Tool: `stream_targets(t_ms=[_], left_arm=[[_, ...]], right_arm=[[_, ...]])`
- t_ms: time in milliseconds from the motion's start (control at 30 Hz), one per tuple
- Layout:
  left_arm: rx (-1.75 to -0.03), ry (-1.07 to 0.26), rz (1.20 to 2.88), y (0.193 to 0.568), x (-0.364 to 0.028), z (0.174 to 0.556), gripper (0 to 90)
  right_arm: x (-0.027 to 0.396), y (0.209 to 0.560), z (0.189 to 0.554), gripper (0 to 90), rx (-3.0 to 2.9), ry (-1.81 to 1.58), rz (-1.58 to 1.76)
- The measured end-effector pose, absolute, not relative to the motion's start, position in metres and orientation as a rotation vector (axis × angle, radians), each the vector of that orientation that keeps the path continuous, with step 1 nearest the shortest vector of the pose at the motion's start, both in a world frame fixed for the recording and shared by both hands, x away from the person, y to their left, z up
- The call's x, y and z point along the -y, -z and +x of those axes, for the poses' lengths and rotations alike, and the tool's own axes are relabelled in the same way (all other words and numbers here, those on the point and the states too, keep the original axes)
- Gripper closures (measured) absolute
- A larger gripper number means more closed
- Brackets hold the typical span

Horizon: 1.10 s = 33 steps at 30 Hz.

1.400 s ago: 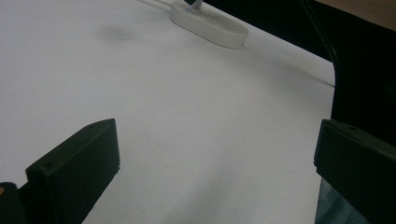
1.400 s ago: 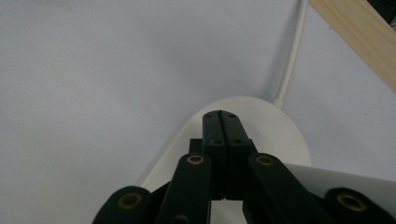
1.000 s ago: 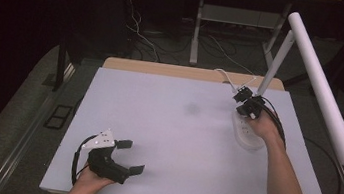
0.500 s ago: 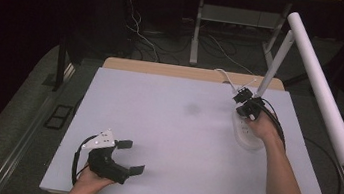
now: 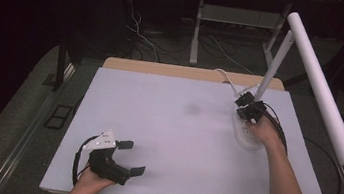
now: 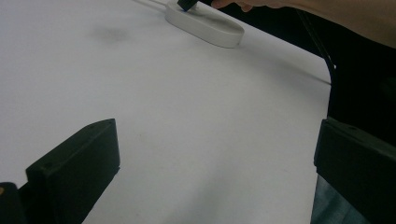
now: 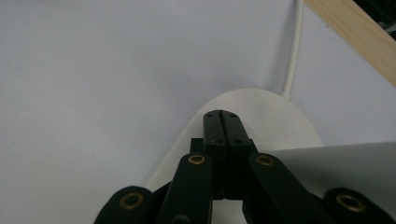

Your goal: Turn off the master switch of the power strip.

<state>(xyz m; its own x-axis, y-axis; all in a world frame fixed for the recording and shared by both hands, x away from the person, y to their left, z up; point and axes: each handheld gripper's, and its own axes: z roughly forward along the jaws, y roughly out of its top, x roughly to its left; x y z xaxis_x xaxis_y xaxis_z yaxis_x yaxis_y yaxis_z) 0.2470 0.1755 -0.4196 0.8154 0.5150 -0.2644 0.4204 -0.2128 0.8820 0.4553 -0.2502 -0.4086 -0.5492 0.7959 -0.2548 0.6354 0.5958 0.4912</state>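
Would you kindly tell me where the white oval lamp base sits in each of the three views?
High view: lamp base at the table's right, under the right gripper.
Left gripper view: top centre, far across the table.
Right gripper view: centre, beneath the shut jaws.
Shared landmark: its white cable.

My right claw [image 7: 222,122] is black with brass rivets; under it the lamp base [image 7: 275,116] is white, on a pale grey-white desk [image 5: 171,127] edged in light wood.

The right tongs [image 5: 247,112] have edged slightly over the lamp base [image 5: 245,136].
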Motion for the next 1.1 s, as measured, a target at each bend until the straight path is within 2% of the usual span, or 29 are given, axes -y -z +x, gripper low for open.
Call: stream_targets(t_ms=[667,1100], left_arm=[[-0.727,-0.096,1.832,0.420,-0.177,0.248,0.0],[-0.723,-0.095,1.835,0.420,-0.176,0.248,0.0]], right_arm=[[0.254,0.403,0.464,89.8,-2.366,-0.559,1.221],[0.260,0.379,0.448,89.5,-2.327,-0.656,1.233]])
